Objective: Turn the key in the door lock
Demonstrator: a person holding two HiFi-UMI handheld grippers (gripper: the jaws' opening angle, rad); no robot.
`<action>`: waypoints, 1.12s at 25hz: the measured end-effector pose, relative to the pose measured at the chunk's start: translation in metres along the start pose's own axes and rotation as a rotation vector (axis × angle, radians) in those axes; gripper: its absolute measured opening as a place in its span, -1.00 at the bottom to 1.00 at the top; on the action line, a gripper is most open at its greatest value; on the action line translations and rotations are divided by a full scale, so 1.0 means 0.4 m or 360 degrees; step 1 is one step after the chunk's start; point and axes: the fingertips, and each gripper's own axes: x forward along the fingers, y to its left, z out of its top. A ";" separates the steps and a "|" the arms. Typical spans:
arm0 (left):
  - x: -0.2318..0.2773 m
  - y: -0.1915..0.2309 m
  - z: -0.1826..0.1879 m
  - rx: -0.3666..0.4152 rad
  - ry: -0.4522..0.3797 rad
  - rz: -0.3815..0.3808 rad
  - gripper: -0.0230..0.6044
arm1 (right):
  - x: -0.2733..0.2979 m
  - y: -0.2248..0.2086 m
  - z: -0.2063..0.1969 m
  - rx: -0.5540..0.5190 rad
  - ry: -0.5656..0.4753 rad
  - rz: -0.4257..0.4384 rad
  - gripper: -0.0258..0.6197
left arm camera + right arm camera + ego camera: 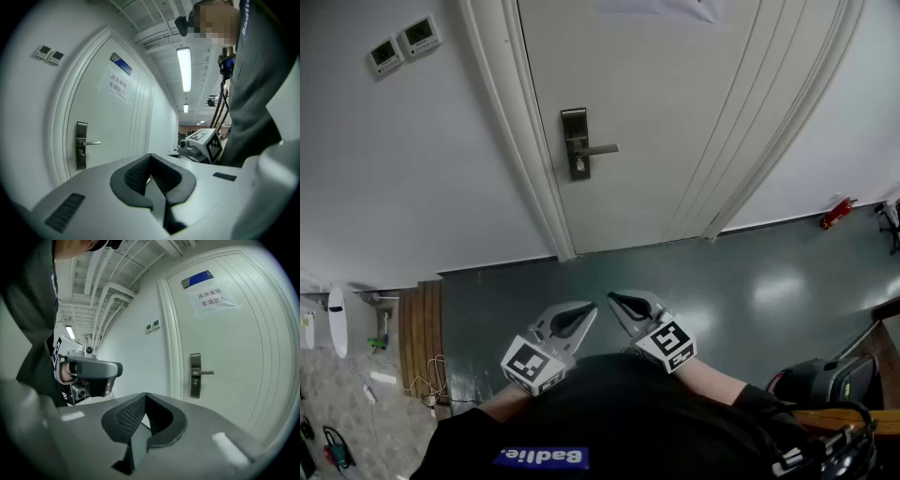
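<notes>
The pale door carries a metal lock plate (575,142) with a lever handle (602,149). Under the lever a small key (579,166) shows at the keyhole, too small to read in detail. The plate also appears in the left gripper view (81,145) and the right gripper view (195,375). Both grippers hang low in front of my chest, well short of the door. My left gripper (589,309) (150,157) is shut and holds nothing. My right gripper (613,300) (146,395) is shut and holds nothing as well. The two tips point toward each other, almost meeting.
Two wall control panels (403,45) sit left of the door frame. A red fire extinguisher (837,214) lies by the right wall. Wooden slats (420,328) and cables are at the left, dark equipment (825,384) at the lower right. A paper notice (114,86) hangs on the door.
</notes>
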 end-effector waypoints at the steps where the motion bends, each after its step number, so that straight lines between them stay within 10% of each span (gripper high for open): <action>1: 0.001 0.002 -0.001 0.0005 0.0006 0.0004 -0.95 | 0.000 -0.002 -0.001 0.0000 0.0003 0.0001 -0.92; 18: 0.069 0.040 -0.005 -0.0033 0.0000 0.0200 -0.95 | 0.007 -0.127 -0.038 0.0279 -0.0067 0.0129 -0.91; 28: 0.088 0.236 0.004 -0.0089 0.0011 0.0191 -0.95 | 0.185 -0.238 -0.032 0.0438 -0.0042 0.0055 -0.92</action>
